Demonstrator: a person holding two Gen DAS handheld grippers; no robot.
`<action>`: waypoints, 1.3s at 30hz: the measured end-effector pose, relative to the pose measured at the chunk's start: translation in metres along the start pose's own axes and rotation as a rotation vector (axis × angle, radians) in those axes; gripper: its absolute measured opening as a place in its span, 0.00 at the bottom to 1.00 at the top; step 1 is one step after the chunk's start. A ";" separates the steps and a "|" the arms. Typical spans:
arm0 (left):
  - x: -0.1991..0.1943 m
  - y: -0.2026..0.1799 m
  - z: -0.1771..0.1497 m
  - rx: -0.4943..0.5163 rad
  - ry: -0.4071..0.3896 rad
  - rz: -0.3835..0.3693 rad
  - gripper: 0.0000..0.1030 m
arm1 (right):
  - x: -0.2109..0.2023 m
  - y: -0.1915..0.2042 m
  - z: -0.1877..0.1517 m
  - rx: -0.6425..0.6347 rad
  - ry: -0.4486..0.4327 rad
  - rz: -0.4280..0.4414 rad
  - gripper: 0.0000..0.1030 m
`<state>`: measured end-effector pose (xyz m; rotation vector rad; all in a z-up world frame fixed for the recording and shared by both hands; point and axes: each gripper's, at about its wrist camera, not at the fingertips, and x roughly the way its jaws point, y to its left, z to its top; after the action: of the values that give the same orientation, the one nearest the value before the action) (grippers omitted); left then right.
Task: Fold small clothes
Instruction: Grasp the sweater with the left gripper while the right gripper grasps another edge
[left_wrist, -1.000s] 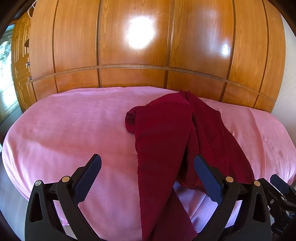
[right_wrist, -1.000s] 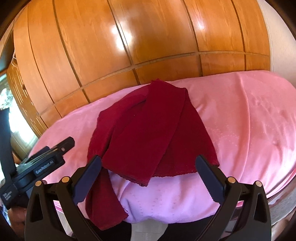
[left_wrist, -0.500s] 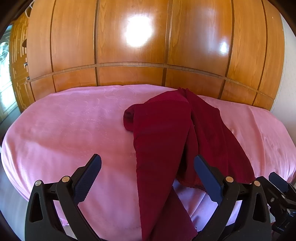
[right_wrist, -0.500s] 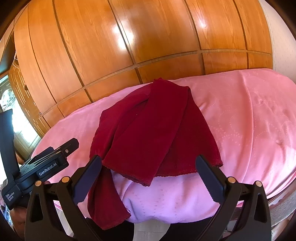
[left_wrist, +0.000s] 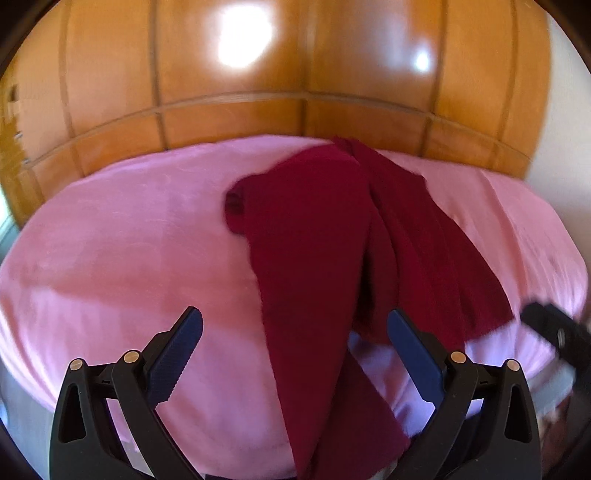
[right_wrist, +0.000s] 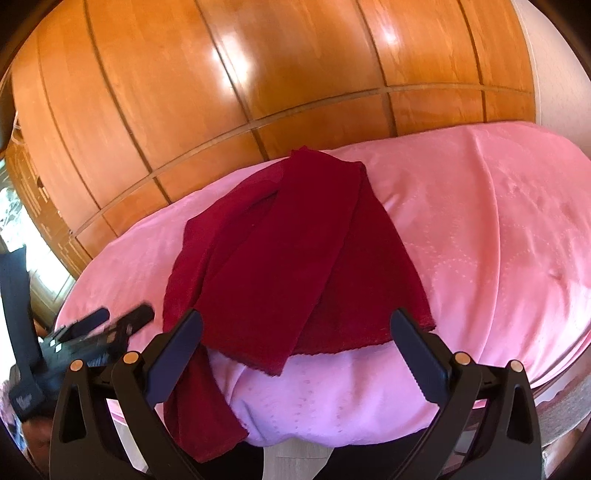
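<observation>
A dark red garment (left_wrist: 325, 251) lies crumpled on the pink bedspread (left_wrist: 129, 251), one strip hanging over the near edge. In the left wrist view my left gripper (left_wrist: 295, 350) is open just above that hanging strip, a finger on each side, touching nothing. In the right wrist view the same garment (right_wrist: 295, 258) lies ahead, its scalloped hem near the bed's front edge. My right gripper (right_wrist: 295, 350) stands open over that hem and holds nothing. The left gripper (right_wrist: 92, 332) shows blurred at the left; the right gripper's tip (left_wrist: 554, 328) shows at the right of the left view.
Glossy wooden wardrobe panels (left_wrist: 295, 74) rise right behind the bed. The pink bedspread (right_wrist: 498, 240) spreads wide to the right of the garment. A window (right_wrist: 14, 206) glows at the far left. A pale wall (left_wrist: 565, 129) stands at the right.
Both grippers have moved forward and a little lower toward the garment, which now looks larger. The left view is motion-blurred. The cloth itself has not shifted; both grippers stay open.
</observation>
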<state>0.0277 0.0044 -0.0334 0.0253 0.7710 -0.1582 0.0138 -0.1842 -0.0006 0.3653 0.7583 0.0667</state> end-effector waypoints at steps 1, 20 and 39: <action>0.000 -0.001 -0.003 0.025 0.003 -0.025 0.95 | 0.003 -0.002 0.002 0.000 0.007 0.003 0.98; 0.045 0.023 -0.023 0.002 0.171 -0.227 0.10 | 0.106 0.017 0.009 -0.166 0.270 0.057 0.19; 0.050 0.239 0.197 -0.345 -0.142 0.068 0.09 | 0.092 -0.148 0.215 -0.129 -0.058 -0.442 0.08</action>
<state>0.2351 0.2179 0.0645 -0.2844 0.6462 0.0388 0.2169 -0.3701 0.0305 0.0715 0.7586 -0.3083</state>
